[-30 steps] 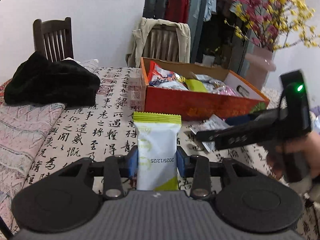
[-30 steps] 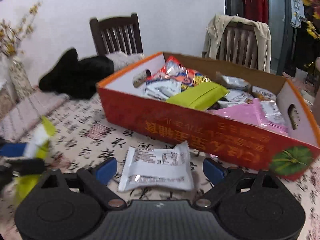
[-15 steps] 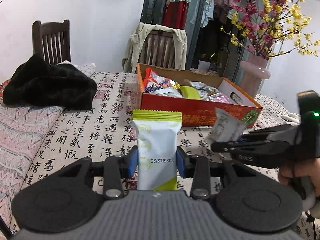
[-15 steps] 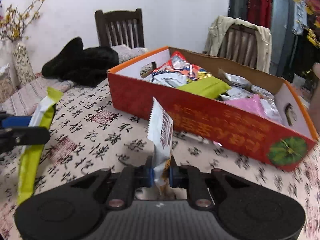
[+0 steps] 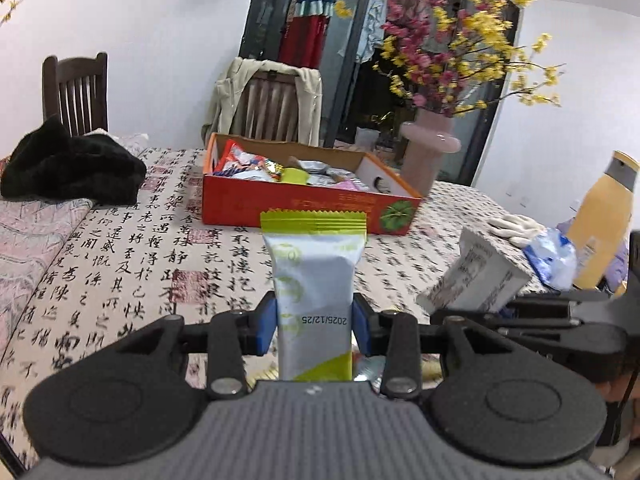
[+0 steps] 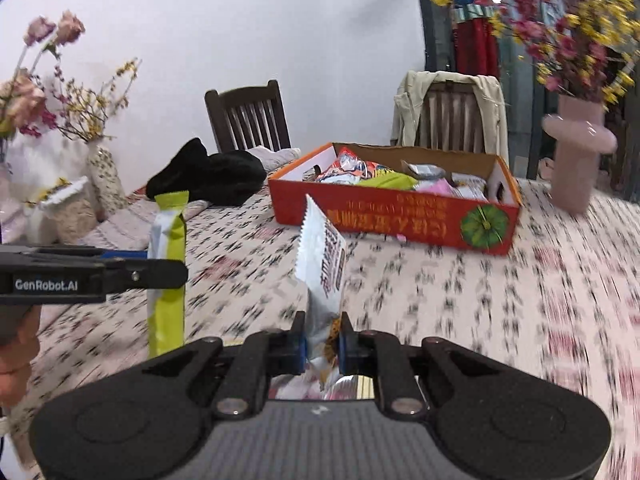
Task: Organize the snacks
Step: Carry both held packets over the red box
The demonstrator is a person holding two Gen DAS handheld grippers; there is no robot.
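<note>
My left gripper (image 5: 314, 322) is clamped on a green-and-white snack packet (image 5: 314, 280), which stands upright between the blue pads, its crimped green top toward the far side. My right gripper (image 6: 322, 342) is pinched nearly together on a silver snack packet (image 6: 322, 264), also upright and turned edge-on, so its print is hard to read. Both packets are held above the table (image 6: 480, 312), near and in front of the orange box (image 6: 394, 220), not touching it.

The lower ends of both packets are hidden behind the gripper bodies. The tablecloth is blurred in the right wrist view. The box holds a heap of wrappers too jumbled for me to count.

I count two held packets, one box, two chairs at the far side, one draped with a beige jacket (image 5: 264, 96), one pink vase (image 5: 426, 156) right of the box, and one black garment (image 5: 72, 168) far left.
</note>
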